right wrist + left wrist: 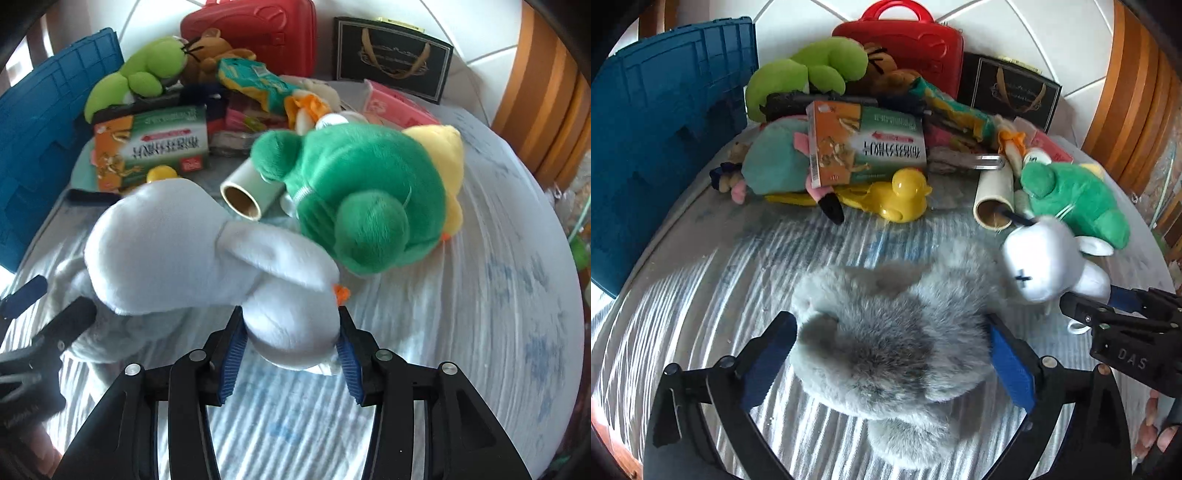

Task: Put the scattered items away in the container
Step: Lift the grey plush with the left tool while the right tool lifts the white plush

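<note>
A grey furry plush [886, 350] lies on the striped bedcover between the wide-apart blue pads of my left gripper [890, 325]. The gripper is open and the fur looks unsqueezed. To its right, my right gripper [290, 321] is shut on the round lower body of a white plush [177, 240]. The toy's head leans left over the grey plush [110, 332]. In the left wrist view the white plush [1041, 258] stands up from the right gripper [1071, 308]. The blue crate [665, 129] stands at the far left, also seen as the blue crate [48, 147].
A green plush [362, 195] on a yellow one lies just beyond the white toy, next to a cardboard roll [243, 192]. Further back are a yellow duck [905, 195], an orange-green box [864, 144], a lime plush [809, 74], a red case [912, 37] and a black box [1012, 88].
</note>
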Available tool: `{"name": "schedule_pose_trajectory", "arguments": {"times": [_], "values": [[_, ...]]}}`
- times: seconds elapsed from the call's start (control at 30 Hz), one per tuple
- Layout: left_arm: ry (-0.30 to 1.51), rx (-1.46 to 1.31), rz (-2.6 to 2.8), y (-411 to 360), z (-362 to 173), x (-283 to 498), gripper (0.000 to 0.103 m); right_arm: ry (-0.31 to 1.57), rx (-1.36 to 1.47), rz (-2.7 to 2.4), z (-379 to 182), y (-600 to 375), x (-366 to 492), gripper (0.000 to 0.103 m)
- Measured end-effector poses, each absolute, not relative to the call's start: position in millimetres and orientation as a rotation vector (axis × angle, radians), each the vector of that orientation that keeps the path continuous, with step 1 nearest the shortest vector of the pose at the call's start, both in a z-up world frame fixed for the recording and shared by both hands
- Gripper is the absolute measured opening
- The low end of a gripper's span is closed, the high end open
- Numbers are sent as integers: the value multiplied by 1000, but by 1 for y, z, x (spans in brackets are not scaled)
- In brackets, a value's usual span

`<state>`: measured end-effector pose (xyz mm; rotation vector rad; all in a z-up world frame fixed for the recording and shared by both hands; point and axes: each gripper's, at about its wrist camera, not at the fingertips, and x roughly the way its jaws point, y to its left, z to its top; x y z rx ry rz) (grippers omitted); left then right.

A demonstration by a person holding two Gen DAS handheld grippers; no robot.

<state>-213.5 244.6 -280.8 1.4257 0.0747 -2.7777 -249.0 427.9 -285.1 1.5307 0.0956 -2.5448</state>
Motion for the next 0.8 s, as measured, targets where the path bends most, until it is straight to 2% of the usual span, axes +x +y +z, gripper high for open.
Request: {"name": "schedule_pose_trajectory", "arguments": {"times": [0.03,0.1,0.17,0.23,0.33,0.43,0.47,0.53,0.57,0.6,0.63,0.67,0.73,0.8], "values": [[80,1464,-2765,245,-289,-217,102,103,1550,-2522,-292,427,-248,62],[33,1487,-2718,248,-306,-224,103,116,1572,-2490,-302,425,-247,71],[-27,1503,-2684,250,-316,-231,103,117,1571,-2473,-307,425,-245,71],[-14,1501,-2679,248,-319,-237,103,124,1557,-2480,-307,425,-246,72],[21,1428,-2715,246,-305,-238,103,131,1523,-2509,-303,429,-252,78],[32,1358,-2762,249,-292,-238,101,134,1488,-2524,-300,428,-261,78],[30,1345,-2773,251,-290,-238,98,132,1474,-2525,-301,427,-266,78],[10,1344,-2771,254,-294,-241,72,129,1451,-2524,-306,425,-274,78],[4,1355,-2760,254,-296,-243,69,128,1461,-2503,-313,421,-278,78],[4,1354,-2759,254,-297,-244,65,141,1483,-2484,-318,418,-282,70],[10,1342,-2760,253,-295,-244,61,195,1482,-2500,-320,414,-281,51],[24,1329,-2765,251,-291,-242,60,206,1472,-2498,-318,411,-280,41],[41,1311,-2776,248,-284,-242,56,132,1464,-2459,-311,410,-276,42],[46,1286,-2783,245,-276,-240,55,140,1427,-2463,-299,407,-269,42]]}}
